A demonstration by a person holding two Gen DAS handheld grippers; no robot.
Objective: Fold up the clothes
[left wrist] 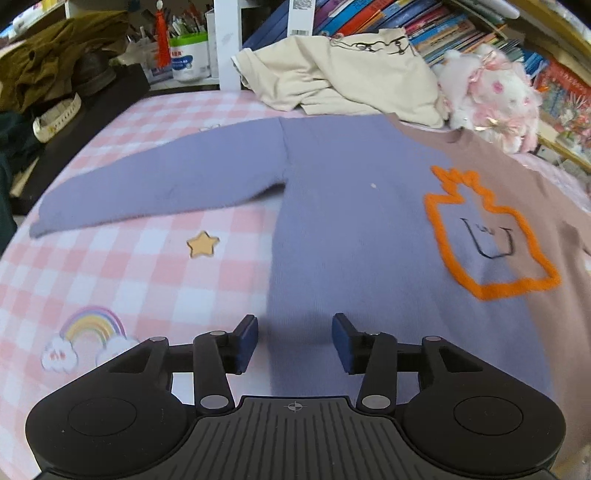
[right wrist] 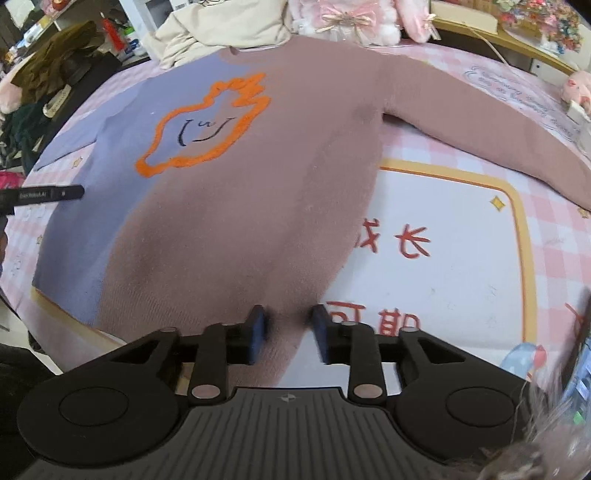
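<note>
A sweater, purple (left wrist: 343, 206) on one half and dusty pink (right wrist: 258, 184) on the other, lies spread flat on a pink checked bed sheet (left wrist: 122, 266). It has an orange outlined figure (left wrist: 491, 236) on the chest and both sleeves stretched out sideways. My left gripper (left wrist: 295, 341) hovers over the purple hem, jaws apart, with no cloth pinched. My right gripper (right wrist: 289, 332) stands over the pink hem corner. Cloth lies between its jaws, but the pads stand clear of it.
A cream garment (left wrist: 347, 77) lies heaped past the collar beside a pink plush toy (left wrist: 495, 96). Books (left wrist: 424, 26) and shelves line the back. Dark clothes (left wrist: 48, 55) are piled on the left. A black bar of the left tool (right wrist: 55, 194) crosses the purple side.
</note>
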